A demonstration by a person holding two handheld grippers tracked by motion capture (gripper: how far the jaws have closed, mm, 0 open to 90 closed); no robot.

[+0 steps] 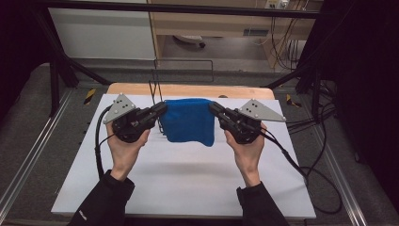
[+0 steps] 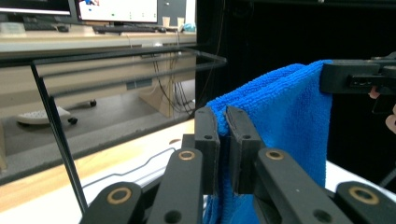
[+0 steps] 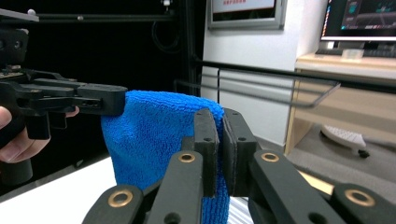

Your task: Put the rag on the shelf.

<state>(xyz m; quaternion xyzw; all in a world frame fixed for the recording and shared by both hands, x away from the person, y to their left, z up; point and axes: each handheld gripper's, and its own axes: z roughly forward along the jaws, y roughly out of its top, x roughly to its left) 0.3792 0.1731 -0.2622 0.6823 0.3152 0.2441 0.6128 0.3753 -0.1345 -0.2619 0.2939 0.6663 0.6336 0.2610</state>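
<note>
While the white table [image 1: 188, 179] lies below, I hold the folded blue towel [image 1: 189, 121] up above it, hanging between my hands; my left tool [image 1: 162, 107] pinches its left top corner, my right tool [image 1: 212, 108] its right.

A lab test bench, no question.

White board [image 1: 188, 179] laid over a wooden table [image 1: 188, 88], boxed in by a black metal frame [image 1: 179, 8] with dark curtains left and right. Cables [image 1: 287, 52] hang in a bundle far right and snake over grey carpet [image 1: 28, 108]. Far off there's a pale wood desk [image 2: 84, 42] carrying monitors [image 2: 116, 9] and a keyboard [image 2: 126, 29], with another screen [image 3: 359, 18] beside a white wall [image 3: 252, 70].
</note>
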